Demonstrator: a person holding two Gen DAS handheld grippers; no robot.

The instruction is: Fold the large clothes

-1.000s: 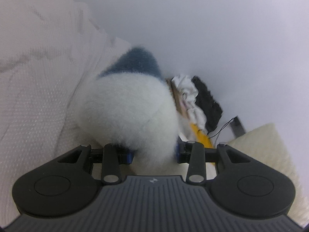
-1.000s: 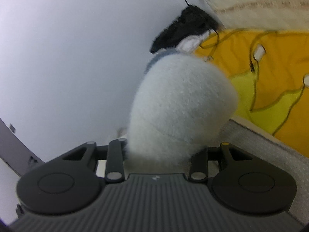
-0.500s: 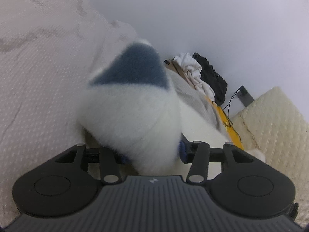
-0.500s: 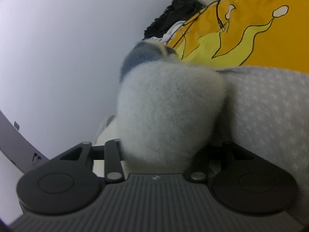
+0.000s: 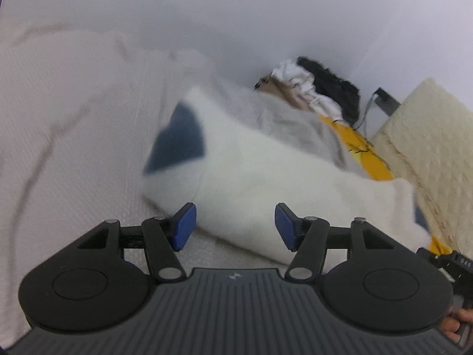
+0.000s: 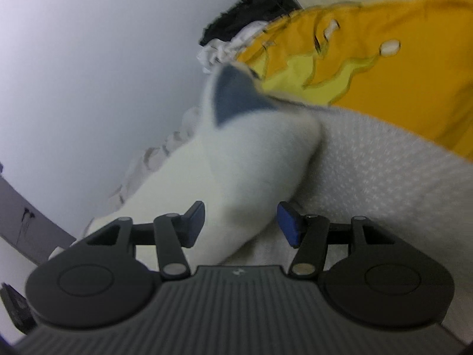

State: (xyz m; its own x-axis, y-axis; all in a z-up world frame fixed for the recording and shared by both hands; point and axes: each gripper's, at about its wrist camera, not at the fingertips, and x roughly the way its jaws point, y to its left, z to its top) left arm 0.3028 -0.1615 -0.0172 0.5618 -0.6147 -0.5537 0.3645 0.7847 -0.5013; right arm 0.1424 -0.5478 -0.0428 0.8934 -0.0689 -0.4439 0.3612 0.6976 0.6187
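A fluffy white fleece garment [image 5: 266,177] with a dark blue patch [image 5: 180,145] lies stretched across the pale textured bedcover [image 5: 74,148]. My left gripper [image 5: 235,226] hovers at its near edge, jaws opening, blue pads clear of the fleece. In the right wrist view the same fleece [image 6: 236,177], with its blue patch [image 6: 233,94], runs between the opening jaws of my right gripper [image 6: 241,224]; the right pad stands apart from it. The right gripper's body [image 5: 452,266] and a hand [image 5: 461,322] show at the lower right edge of the left wrist view.
A yellow cloth [image 6: 384,74] lies beyond the fleece, with a crumpled white garment [image 5: 298,85] and a black one [image 5: 334,88] against the white wall. A cream quilted pad [image 5: 428,148] is on the right. A grey blanket [image 6: 384,177] lies under the fleece.
Both grippers were shut on bunched fleece; their jaws have now spread and the fleece has dropped flat onto the bed. Both hands have pulled back from it.
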